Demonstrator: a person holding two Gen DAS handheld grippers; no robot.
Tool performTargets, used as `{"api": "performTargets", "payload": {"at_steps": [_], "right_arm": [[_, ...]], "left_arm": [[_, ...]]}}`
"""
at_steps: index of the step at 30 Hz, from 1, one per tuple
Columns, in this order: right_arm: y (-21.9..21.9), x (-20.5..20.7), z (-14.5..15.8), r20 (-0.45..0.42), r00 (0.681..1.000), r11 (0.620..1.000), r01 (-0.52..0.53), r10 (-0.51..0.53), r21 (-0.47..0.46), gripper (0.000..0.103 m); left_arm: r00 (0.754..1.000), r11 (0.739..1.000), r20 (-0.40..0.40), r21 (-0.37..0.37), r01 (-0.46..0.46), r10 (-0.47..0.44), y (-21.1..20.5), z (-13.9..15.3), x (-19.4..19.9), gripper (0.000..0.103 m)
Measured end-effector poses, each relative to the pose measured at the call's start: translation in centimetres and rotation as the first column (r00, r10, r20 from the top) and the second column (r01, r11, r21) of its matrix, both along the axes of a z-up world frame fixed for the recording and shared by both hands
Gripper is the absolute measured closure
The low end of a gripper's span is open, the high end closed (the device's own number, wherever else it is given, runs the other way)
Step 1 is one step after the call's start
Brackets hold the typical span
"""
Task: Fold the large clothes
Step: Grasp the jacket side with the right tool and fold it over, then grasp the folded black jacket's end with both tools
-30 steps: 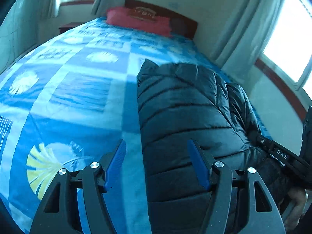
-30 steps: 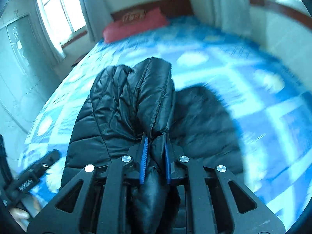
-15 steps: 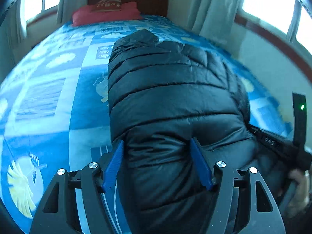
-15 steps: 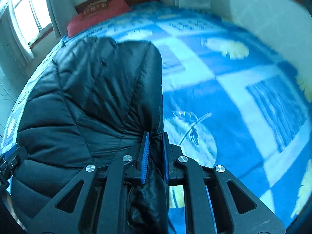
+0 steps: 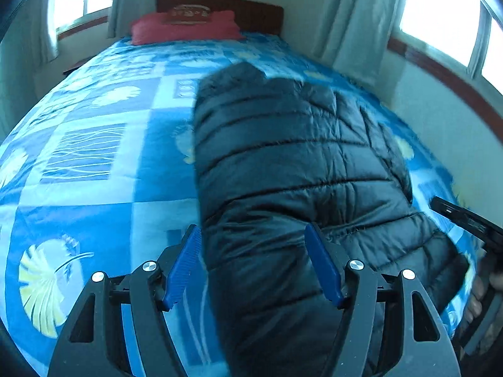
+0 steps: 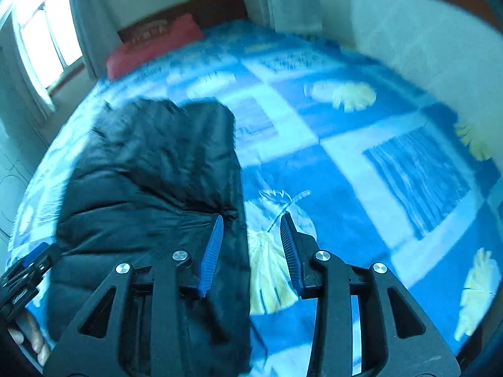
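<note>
Daylight from curtained windows falls on a bed covered by a blue blanket printed with pale squares and yellow leaves (image 5: pixel 94 226), a red pillow (image 5: pixel 185 28) lying against the dark wooden headboard at the far end. Lengthwise on the blanket lies the black quilted puffer jacket (image 5: pixel 292 169), folded into a long padded slab. It looks light and springy, with a slick shell that will likely slide and puff back open, so the firmer seamed edges or hem seem the best places to take hold. At the left, the left claw (image 5: pixel 254 267) hangs tilted downward over the jacket's near end, jaws wide apart and straddling its left part without pressing it. At the right, the right claw (image 6: pixel 251 245) also points downward at the jacket's right edge; its jaws have just been opening, and the edge lies loose between them against the left pad, no longer pinched.
</note>
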State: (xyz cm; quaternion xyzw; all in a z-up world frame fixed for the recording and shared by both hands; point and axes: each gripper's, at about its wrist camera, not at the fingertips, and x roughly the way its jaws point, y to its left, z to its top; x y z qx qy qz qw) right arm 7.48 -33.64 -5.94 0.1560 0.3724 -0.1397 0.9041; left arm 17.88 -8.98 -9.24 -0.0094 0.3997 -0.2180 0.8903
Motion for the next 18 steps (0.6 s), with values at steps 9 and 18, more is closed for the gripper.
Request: {"api": "performTargets", "payload": {"at_steps": [9, 18], "right_arm": [[4.8, -0.8, -3.1, -0.091, 0.973, 0.976, -0.209, 0.214, 0.065, 0.075], [4.3, 0.2, -5.6, -0.098, 0.971, 0.973, -0.209, 0.219, 0.096, 0.076]], "left_arm": [[0.996, 0.999, -0.066, -0.006, 0.054, -0.054, -0.6, -1.7, -1.9, 0.036], [0.996, 0.996, -0.060, 0.050, 0.068, -0.065, -1.2, -3.0, -1.3, 0.036]]}}
